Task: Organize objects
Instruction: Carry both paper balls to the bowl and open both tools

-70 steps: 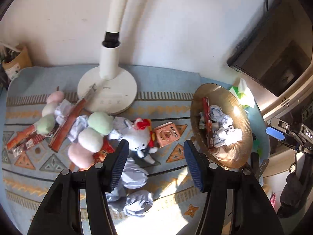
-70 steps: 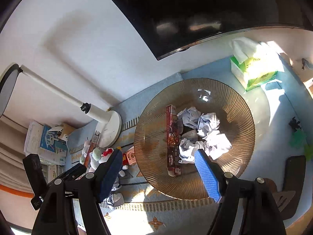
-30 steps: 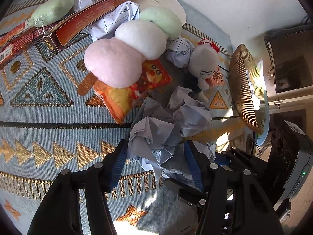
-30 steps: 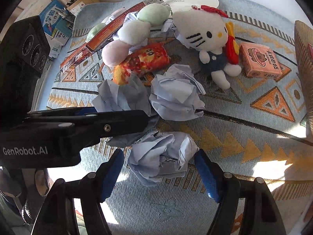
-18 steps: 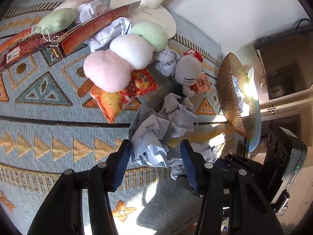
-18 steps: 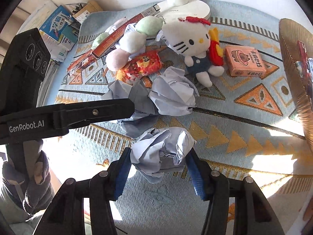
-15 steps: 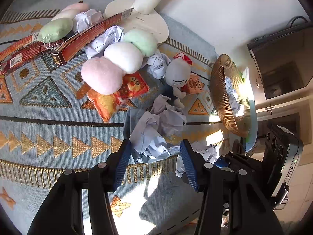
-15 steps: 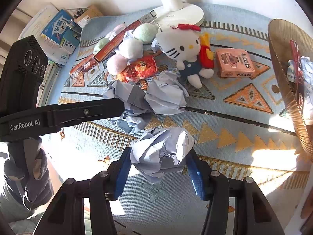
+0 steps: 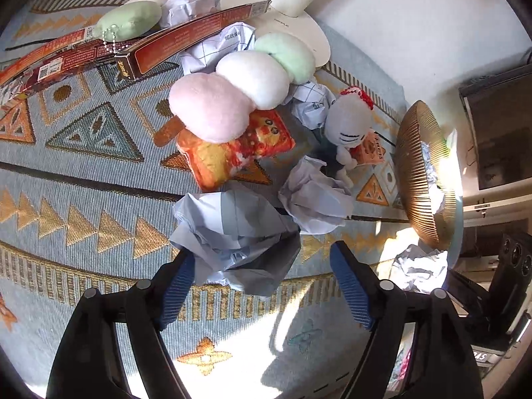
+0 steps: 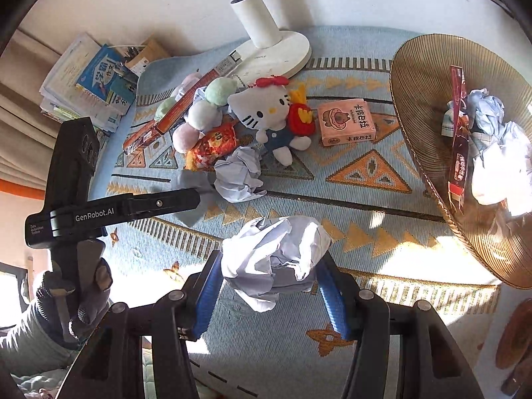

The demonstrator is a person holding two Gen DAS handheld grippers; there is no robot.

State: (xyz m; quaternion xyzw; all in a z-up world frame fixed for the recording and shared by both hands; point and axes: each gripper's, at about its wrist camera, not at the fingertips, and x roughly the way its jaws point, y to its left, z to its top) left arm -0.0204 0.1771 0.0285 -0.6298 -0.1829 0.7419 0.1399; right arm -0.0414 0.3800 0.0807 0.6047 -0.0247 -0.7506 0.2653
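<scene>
Crumpled pale-blue paper balls are what's being cleared, judging by those already lying in the ribbed amber glass bowl.

From the left wrist, the left gripper has its jaws spread wide around a crumpled pale-blue paper wad well short of the bowl. One pad touches it, so nothing is pinched yet.

From the right wrist, the right gripper has its jaws closed on a crumpled white-blue paper ball, held clear of the patterned blue cloth on the surface just beside the bowl's rim, likely for dropping in.
</scene>
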